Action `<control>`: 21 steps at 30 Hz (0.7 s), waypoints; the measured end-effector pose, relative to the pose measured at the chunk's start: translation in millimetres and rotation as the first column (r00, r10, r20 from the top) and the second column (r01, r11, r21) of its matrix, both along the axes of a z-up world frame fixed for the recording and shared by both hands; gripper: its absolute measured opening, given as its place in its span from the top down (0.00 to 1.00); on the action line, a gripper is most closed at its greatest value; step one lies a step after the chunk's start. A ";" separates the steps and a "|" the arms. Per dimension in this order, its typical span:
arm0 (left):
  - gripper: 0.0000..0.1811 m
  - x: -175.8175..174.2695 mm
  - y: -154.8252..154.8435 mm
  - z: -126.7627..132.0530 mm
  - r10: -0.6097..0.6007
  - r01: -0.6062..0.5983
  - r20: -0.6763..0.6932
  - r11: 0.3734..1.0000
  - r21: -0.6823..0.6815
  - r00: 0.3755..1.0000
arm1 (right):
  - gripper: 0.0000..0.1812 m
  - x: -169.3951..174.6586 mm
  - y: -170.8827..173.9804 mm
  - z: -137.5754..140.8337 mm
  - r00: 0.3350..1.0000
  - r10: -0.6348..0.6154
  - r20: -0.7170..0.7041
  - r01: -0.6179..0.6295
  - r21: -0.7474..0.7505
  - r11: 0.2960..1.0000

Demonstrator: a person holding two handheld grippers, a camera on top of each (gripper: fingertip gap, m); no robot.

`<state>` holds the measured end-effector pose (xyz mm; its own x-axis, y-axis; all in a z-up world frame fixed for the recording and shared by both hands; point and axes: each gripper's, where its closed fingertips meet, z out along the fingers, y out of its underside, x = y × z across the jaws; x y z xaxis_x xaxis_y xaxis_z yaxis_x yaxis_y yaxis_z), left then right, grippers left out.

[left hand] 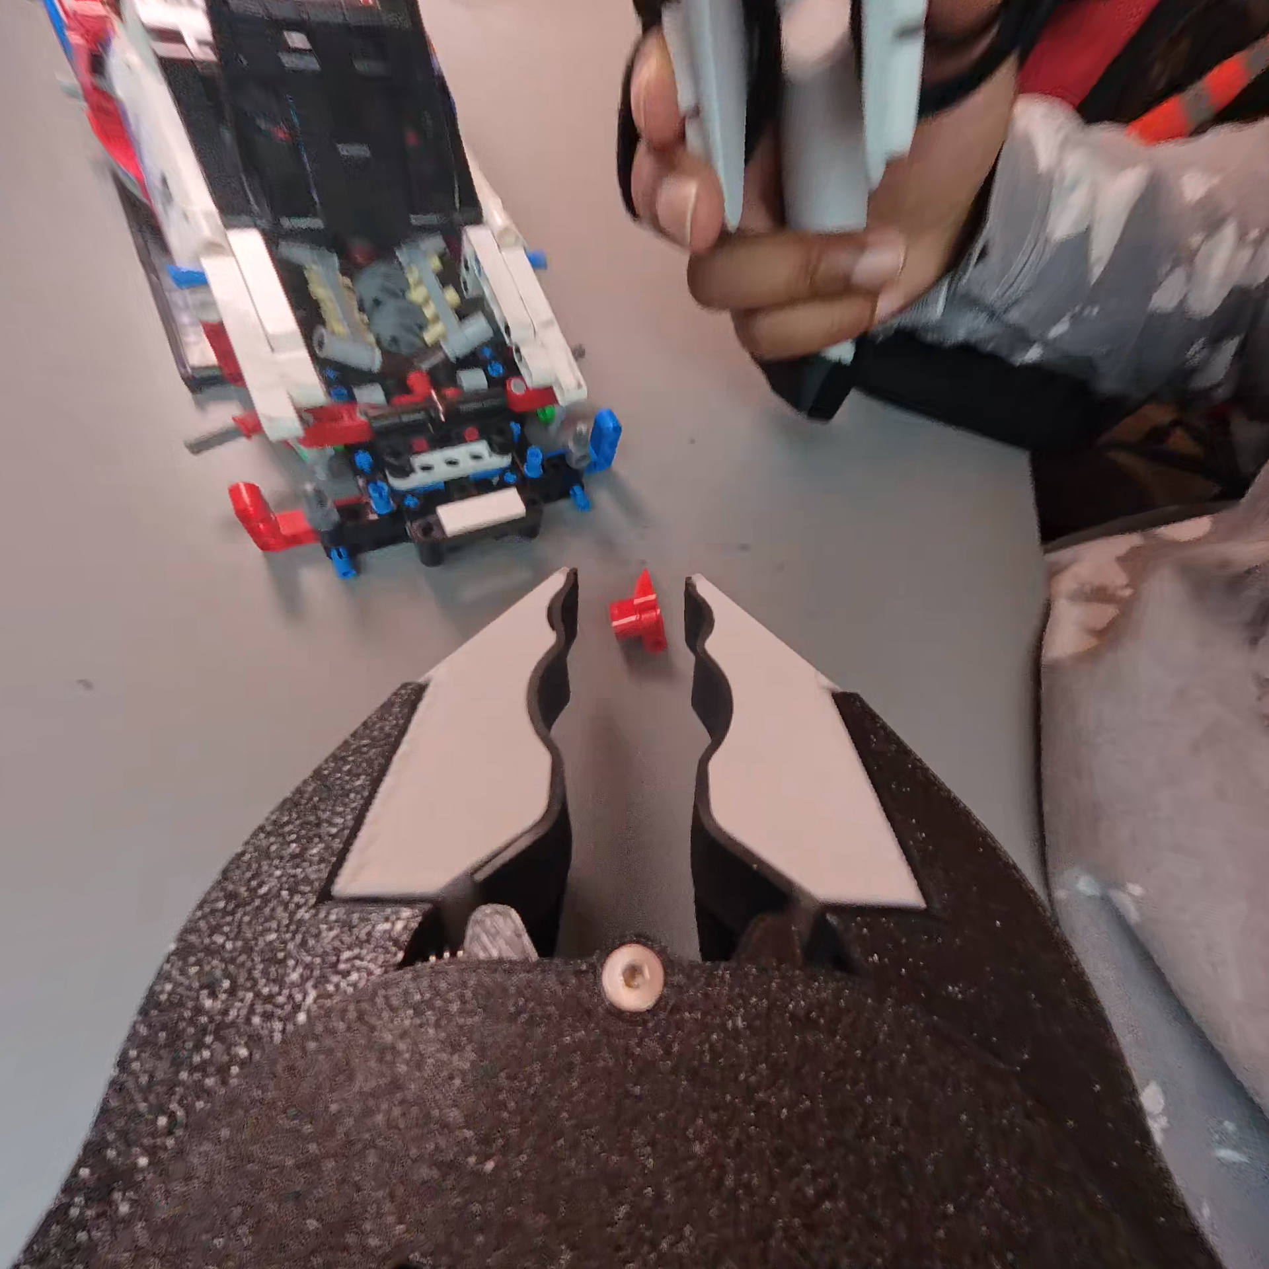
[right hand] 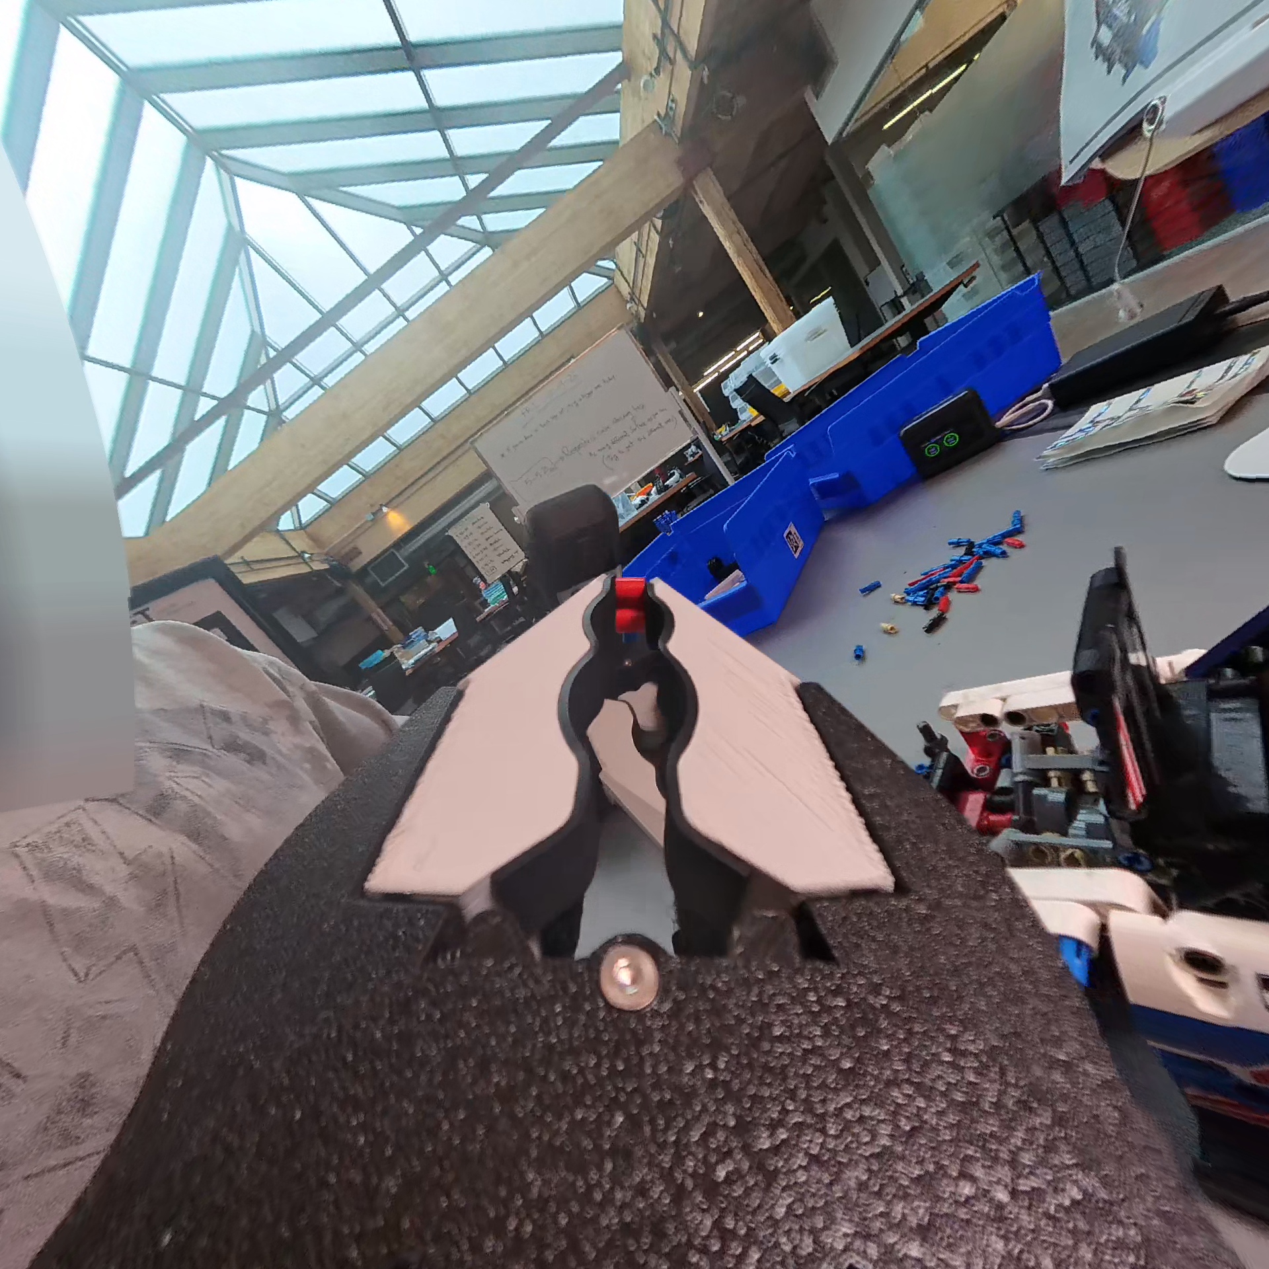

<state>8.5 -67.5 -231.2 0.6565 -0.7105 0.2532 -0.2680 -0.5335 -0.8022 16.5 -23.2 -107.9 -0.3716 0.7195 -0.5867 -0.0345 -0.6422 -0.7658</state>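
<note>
While its jaws stand apart just above the grey table (left hand: 858,584), the left gripper (left hand: 630,584) frames a loose red connector (left hand: 637,613), bare tabletop on both sides. The brick-built car (left hand: 357,295) lies beyond. The right gripper (right hand: 628,596), lifted clear, pinches a small red piece (right hand: 628,604); blue bins (right hand: 858,446) line the far edge.

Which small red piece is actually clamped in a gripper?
The red piece pinched at the right gripper tips. The other red piece lies loose on the table between the open left gripper fingers.
</note>
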 end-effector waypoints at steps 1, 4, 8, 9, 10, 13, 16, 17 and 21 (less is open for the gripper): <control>0.84 0.6 3.7 13.4 0.016 -0.018 0.074 0.999 0.028 0.997 | 0.97 -1.7 -2.2 -1.1 1.000 0.006 0.003 -0.006 -0.005 1.000; 0.85 2.2 12.1 66.1 0.043 -0.088 0.352 0.990 0.112 0.935 | 0.96 -7.8 -10.0 -3.7 1.000 0.014 0.003 -0.014 0.000 1.000; 0.91 0.3 13.5 105.5 0.031 -0.137 0.563 0.980 0.146 0.826 | 0.96 -17.5 -19.3 -6.6 1.000 -0.022 -0.002 0.022 0.064 0.998; 0.93 0.8 12.4 107.5 0.023 -0.132 0.576 0.980 0.148 0.817 | 0.96 -18.4 -22.1 -5.4 1.000 -0.026 -0.012 0.026 0.081 0.996; 0.93 1.3 11.6 108.4 0.018 -0.128 0.583 0.981 0.148 0.812 | 0.96 -19.2 -24.1 -4.4 0.999 -0.033 -0.021 0.035 0.093 0.995; 0.97 1.6 10.6 109.3 0.014 -0.126 0.586 0.980 0.151 0.810 | 0.96 -20.3 -29.3 -2.2 0.999 -0.030 -0.038 0.035 0.115 0.993; 0.98 1.7 10.2 109.3 0.010 -0.127 0.574 0.978 0.163 0.819 | 0.96 -20.2 -31.1 -1.3 0.999 -0.028 -0.044 0.033 0.119 0.992; 0.99 2.0 9.5 109.4 0.004 -0.121 0.571 0.979 0.167 0.821 | 0.96 -19.9 -31.9 -1.0 0.999 -0.024 -0.046 0.029 0.123 0.992; 0.99 3.5 5.9 104.5 -0.016 -0.097 0.519 0.977 0.190 0.855 | 0.96 -18.5 -36.5 -5.1 1.000 0.028 -0.014 -0.026 0.159 0.987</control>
<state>12.0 -61.6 -126.7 0.5011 -0.7587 0.4164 0.2320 -0.3458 -0.9092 -2.1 -59.7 -113.0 -0.4005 0.7928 -0.4594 -0.0316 -0.5130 -0.8578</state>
